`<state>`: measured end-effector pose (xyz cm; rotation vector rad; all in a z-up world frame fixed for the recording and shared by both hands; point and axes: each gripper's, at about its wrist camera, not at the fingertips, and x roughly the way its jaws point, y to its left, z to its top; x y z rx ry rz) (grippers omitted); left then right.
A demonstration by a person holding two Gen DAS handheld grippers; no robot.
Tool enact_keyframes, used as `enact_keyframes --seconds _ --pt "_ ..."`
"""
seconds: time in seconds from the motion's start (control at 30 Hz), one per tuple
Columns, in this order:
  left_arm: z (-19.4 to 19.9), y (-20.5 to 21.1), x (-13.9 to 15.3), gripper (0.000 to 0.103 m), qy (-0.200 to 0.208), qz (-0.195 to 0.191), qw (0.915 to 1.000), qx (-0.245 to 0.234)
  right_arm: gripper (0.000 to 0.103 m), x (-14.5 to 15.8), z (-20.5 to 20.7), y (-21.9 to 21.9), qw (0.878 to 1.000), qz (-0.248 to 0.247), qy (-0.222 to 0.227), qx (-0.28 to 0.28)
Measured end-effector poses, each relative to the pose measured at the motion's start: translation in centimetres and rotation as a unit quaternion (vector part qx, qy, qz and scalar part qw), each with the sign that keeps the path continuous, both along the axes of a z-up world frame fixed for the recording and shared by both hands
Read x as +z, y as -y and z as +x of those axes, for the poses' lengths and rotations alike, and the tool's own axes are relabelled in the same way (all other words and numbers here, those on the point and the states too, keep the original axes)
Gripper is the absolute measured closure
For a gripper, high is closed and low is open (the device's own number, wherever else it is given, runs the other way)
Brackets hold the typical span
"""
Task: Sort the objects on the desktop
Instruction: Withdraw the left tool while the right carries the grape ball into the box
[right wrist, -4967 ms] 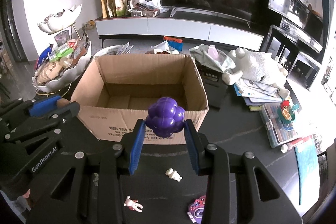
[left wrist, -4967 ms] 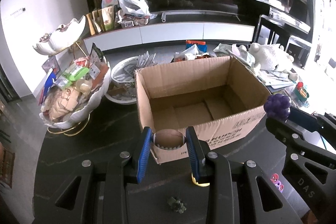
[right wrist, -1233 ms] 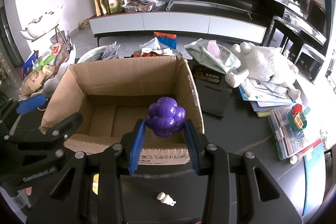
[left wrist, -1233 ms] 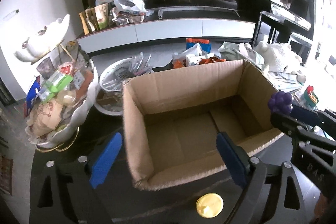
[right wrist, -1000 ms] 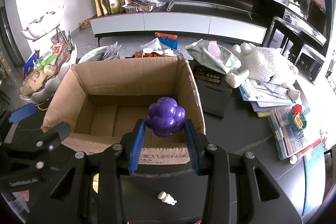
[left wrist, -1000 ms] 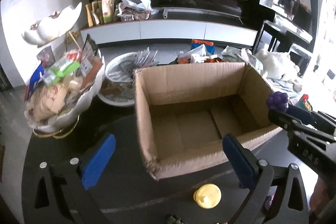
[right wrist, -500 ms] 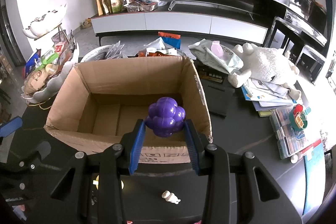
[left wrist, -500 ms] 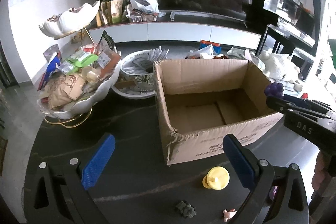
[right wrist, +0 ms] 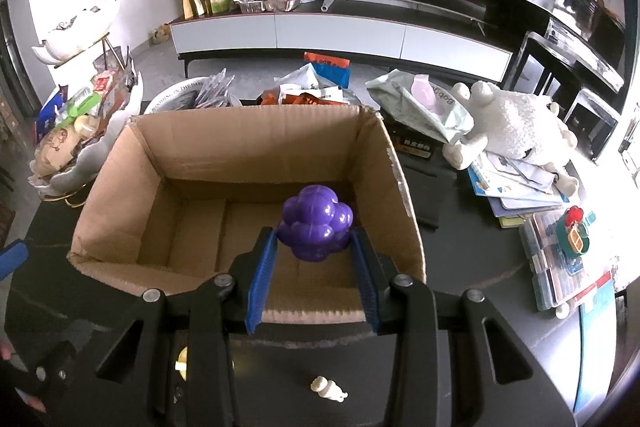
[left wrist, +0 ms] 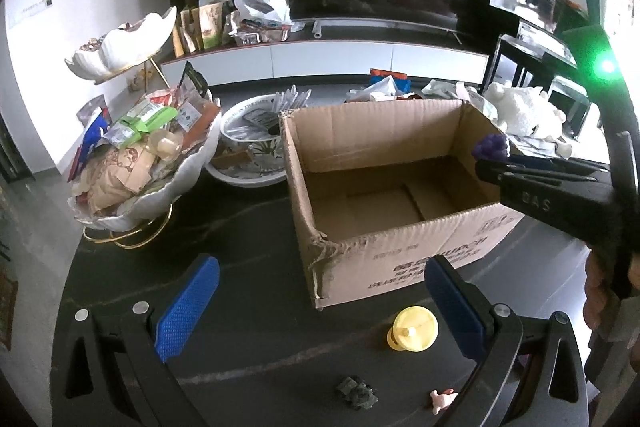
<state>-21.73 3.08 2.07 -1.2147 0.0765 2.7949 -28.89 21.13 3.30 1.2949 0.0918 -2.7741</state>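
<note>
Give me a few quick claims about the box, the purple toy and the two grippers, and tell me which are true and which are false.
1. The right gripper holds the purple toy. True.
2. The toy already lies on the floor of the box. False: it is held above the open box, between the blue pads.
3. The left gripper is shut on a yellow lid. False: its jaws stand wide apart and hold nothing; the yellow lid lies on the table.
4. The box looks empty inside. True.
5. A white plush toy lies to the right of the box. True.
</note>
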Motion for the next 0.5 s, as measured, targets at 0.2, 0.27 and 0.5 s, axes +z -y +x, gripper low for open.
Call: enact_keyframes --seconds 0.2,0.27,0.5 --pt "-0.1 0.1 -0.2 0.002 0.003 0.009 0.9999 -0.001 0.068 -0.6 -1.3 0.6 1.0 0.0 0.014 0.002" --pt "-0.1 0.1 -0.3 0.002 0.004 0.009 0.9999 -0.002 0.068 -0.9 -1.8 0.8 1.0 -0.003 0.021 0.004" --pt "-0.2 -0.2 -0.7 0.002 0.007 0.006 0.9999 -0.01 0.068 -1.7 -3.9 1.6 0.999 0.006 0.04 -0.002"
